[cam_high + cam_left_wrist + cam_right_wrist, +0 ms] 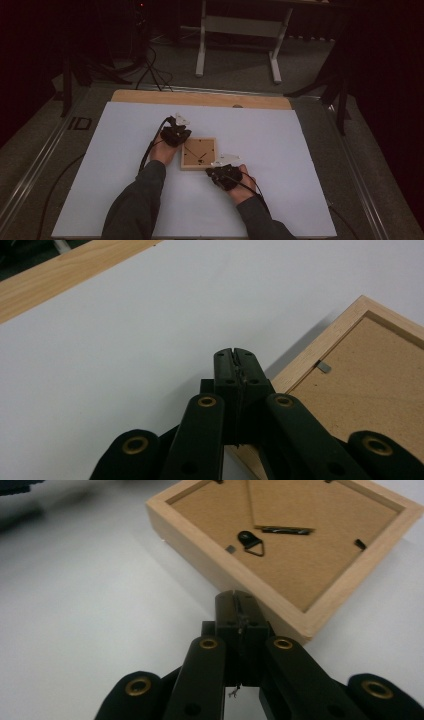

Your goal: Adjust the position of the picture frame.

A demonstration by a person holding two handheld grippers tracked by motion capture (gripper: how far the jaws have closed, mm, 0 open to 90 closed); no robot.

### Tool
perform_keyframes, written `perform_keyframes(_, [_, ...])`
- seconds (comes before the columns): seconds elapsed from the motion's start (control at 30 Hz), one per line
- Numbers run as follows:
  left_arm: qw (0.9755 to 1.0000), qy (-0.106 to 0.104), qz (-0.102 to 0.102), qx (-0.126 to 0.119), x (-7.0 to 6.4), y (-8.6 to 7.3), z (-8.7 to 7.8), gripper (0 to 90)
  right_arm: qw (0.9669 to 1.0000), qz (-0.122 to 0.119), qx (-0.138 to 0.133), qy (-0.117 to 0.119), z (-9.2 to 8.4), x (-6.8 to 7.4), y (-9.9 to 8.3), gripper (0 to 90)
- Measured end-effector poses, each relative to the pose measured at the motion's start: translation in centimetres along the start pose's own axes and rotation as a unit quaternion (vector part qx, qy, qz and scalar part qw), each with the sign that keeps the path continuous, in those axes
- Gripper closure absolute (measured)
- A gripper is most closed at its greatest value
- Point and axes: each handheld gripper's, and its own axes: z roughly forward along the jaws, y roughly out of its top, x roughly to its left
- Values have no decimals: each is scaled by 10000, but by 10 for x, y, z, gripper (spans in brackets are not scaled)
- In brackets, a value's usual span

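Observation:
A small square wooden picture frame (198,153) lies face down on the white sheet, its brown backing board up. On the backing sit a black hanger ring (251,542), a fold-out stand (286,529) and small metal tabs (324,367). My left gripper (178,134) rests at the frame's far left corner, jaws shut with nothing between them (234,354); the frame's rim (320,342) lies just to its right. My right gripper (223,173) sits at the frame's near right corner, jaws pressed together and empty (236,598), tips right by the wooden rim (235,575).
The white sheet (125,165) covers a wooden tabletop (200,98) whose bare strip shows along the far edge. Cables (150,150) trail from both grippers. Beyond the table stand a white desk base (240,40) and dark stands on a grey floor.

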Motion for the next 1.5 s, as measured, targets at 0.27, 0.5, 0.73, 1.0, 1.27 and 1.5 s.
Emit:
perform_keyframes(0.27, [10000, 14, 10, 52, 0, -1, -2, 897, 10000, 71, -6, -33, 0, -4, 0, 900])
perform_keyframes(0.5, [10000, -21, -3, 62, 0, -7, -10, 897, 9999, 135, -97, -48, -3, -7, 1, 900])
perform_keyframes(0.73, [10000, 5, -60, 42, 1, -19, -22, 897, 9995, 249, -105, -179, -4, -13, 0, 900])
perform_keyframes(1.0, [9997, 75, -233, 41, -3, -35, -39, 898, 9977, 493, -175, -426, -1, -20, 1, 900])
perform_keyframes(1.27, [9995, -44, -296, 61, -16, -52, -58, 898, 9950, 724, -229, -647, 2, -27, 2, 900])
perform_keyframes(1.5, [9990, -180, -405, 0, -32, -69, -66, 898, 9933, 880, -253, -698, 1, -34, 1, 900])
